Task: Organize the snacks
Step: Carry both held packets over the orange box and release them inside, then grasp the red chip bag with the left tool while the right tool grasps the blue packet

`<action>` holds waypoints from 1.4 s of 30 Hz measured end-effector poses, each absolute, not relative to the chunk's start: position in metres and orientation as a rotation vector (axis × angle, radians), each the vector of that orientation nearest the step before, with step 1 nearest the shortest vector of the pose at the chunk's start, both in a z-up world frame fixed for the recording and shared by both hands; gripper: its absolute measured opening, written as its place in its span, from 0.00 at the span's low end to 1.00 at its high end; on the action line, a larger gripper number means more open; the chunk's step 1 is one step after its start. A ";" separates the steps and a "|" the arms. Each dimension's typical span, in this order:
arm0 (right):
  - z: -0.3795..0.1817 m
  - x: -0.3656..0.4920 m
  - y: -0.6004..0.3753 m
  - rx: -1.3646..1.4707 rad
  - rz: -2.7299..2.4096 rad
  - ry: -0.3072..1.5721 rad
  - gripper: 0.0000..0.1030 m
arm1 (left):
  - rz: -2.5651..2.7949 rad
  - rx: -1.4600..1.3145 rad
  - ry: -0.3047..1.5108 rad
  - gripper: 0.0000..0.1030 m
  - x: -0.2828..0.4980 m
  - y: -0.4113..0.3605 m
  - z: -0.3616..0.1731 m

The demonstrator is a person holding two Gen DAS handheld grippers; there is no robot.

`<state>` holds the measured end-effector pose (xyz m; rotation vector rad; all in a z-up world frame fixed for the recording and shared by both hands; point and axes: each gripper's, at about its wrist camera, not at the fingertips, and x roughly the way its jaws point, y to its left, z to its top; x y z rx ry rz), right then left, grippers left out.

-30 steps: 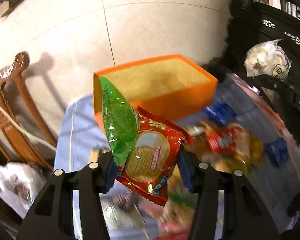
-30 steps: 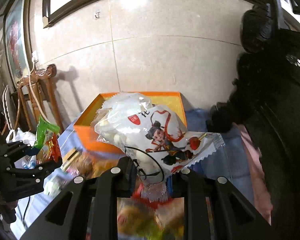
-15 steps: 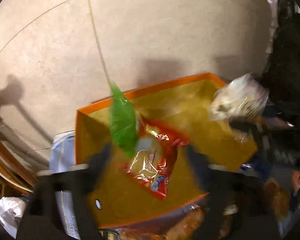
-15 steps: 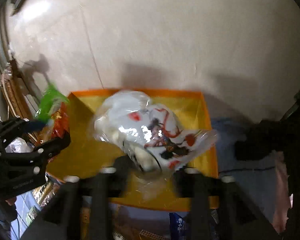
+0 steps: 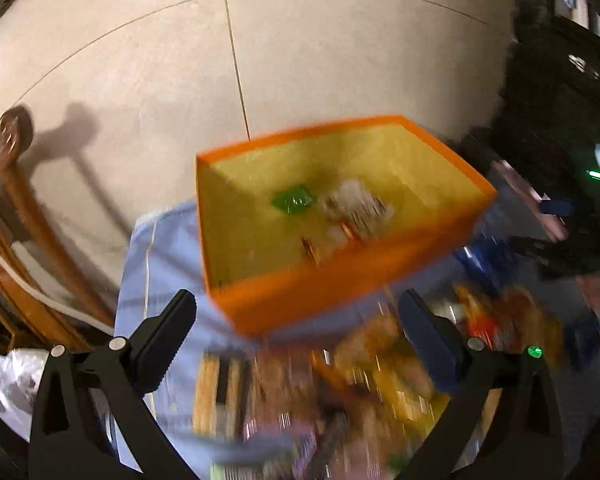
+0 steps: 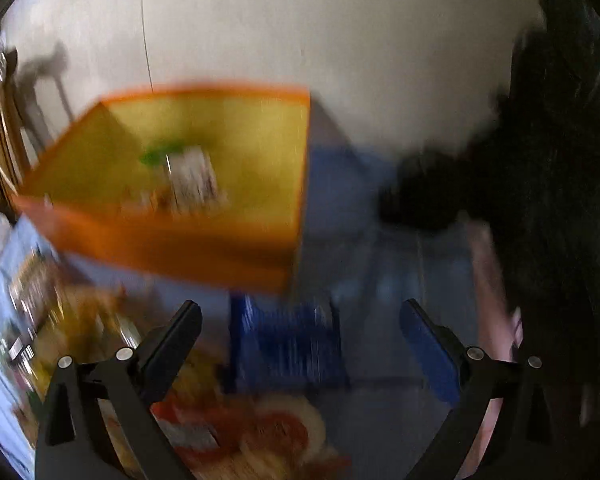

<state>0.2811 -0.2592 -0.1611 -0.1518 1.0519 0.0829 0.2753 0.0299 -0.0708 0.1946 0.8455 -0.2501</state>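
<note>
Left wrist view: the left gripper (image 5: 296, 320) has its two fingers spread wide apart with nothing between them. Ahead of it stands an orange box (image 5: 340, 280) with a yellow inside, resting on a pale blue cloth (image 5: 156, 264) near a tiled wall (image 5: 300, 40). Inside the box lie a green packet (image 5: 293, 200) and, just beside it on the right, a clear white packet (image 5: 358, 206). Below the box, between and around the fingers, a heap of loose snacks (image 5: 380, 368) lies on the cloth, too blurred to tell apart. A wooden chair (image 5: 8, 184) stands at the left edge.

Right wrist view: the right gripper (image 6: 300, 320) likewise has its fingers wide apart and holds nothing. A blue packet (image 6: 286, 344) lies on the cloth between the fingers, not touched by either. The orange box (image 6: 160, 240) sits beyond, to the upper left, with the green packet (image 6: 160, 154) and the white packet (image 6: 192, 180) inside. More snacks (image 6: 240, 432) lie at lower left; the picture is heavily blurred.
</note>
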 end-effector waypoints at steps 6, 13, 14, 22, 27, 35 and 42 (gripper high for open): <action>-0.221 0.315 -0.264 -0.053 0.021 1.178 0.97 | -0.288 0.182 0.916 0.96 0.204 0.024 -0.097; -0.244 0.326 -0.276 0.101 0.068 1.217 0.96 | -0.341 0.179 0.990 0.96 0.181 0.004 -0.126; -0.242 0.326 -0.272 0.076 0.073 1.213 0.90 | -0.346 0.189 0.991 0.96 0.181 0.001 -0.128; -0.219 0.300 -0.264 0.088 0.029 1.137 0.72 | -0.278 0.217 1.008 0.96 0.195 -0.017 -0.140; -0.177 0.256 -0.279 0.100 -0.011 1.018 0.72 | -0.263 0.232 0.995 0.96 0.200 -0.038 -0.147; -0.110 0.152 -0.333 0.251 -0.108 0.835 0.69 | -0.435 0.190 0.984 0.96 0.232 -0.115 -0.160; -0.108 0.129 -0.363 0.263 -0.165 0.812 0.52 | -0.449 0.402 1.089 0.91 0.261 -0.187 -0.210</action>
